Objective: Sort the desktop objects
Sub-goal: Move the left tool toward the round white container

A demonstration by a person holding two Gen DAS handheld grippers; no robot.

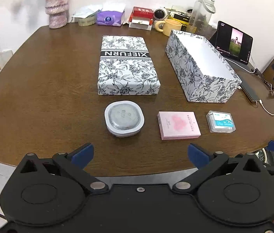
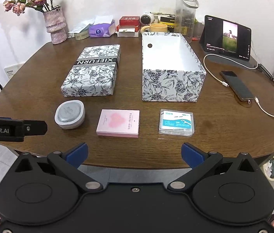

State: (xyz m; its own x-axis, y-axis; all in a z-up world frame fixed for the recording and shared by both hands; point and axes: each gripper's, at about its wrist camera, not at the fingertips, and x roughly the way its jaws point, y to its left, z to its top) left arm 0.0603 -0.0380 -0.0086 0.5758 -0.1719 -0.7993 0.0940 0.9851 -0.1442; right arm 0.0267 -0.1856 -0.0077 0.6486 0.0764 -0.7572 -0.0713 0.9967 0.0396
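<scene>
A: You're over a dark brown wooden table [image 2: 39, 73] by a white wall, vase of dried roses [image 2: 56, 27] at eleven o'clock.

B: The box lid [image 2: 94, 71] reads "XIEFURN"; the open box [image 2: 172, 85] sits at one o'clock.

A: Round case [image 2: 69, 114], pink packet [image 2: 118, 123] and floss-pick box [image 2: 176, 122] line the near edge.

B: Your left gripper [image 1: 139, 153] and right gripper [image 2: 135, 152] are both spread wide, holding nothing.

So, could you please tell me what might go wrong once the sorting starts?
1. The clear floss-pick case looks smooth and flat, so the jaws may slip on it.
2. The phone and its charging cable lie just right of the open box; a wide swing could snag them.
</scene>
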